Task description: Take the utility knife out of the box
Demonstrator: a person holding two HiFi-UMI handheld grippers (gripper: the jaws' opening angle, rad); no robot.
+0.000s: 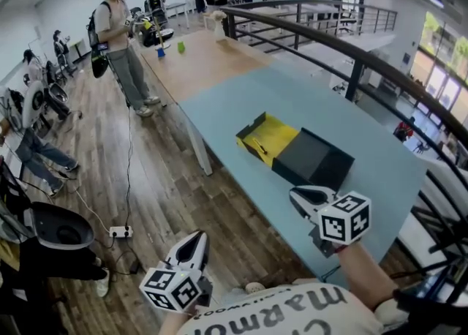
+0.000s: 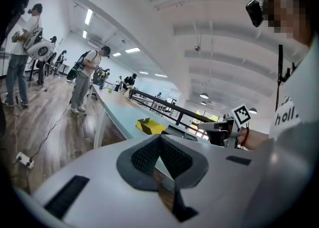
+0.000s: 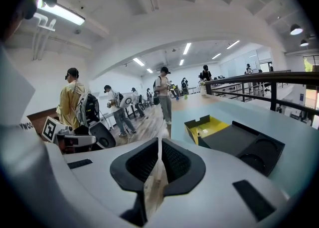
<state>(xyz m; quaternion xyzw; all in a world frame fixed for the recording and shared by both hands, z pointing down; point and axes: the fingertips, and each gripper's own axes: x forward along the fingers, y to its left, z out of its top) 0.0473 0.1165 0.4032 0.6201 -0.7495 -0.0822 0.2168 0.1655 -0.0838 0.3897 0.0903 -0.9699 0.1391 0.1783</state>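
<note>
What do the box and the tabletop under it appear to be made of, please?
The box looks like matte cardboard: the black sleeve has crisp folded edges, the yellow tray thin upright flaps. The tabletop seems smooth pale-blue laminate, evenly coloured; its core is hidden.

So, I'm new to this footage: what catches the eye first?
A yellow tray slid half out of its black sleeve lies on the pale blue table. Nearer the camera, the left gripper and right gripper are both shut and empty.
</note>
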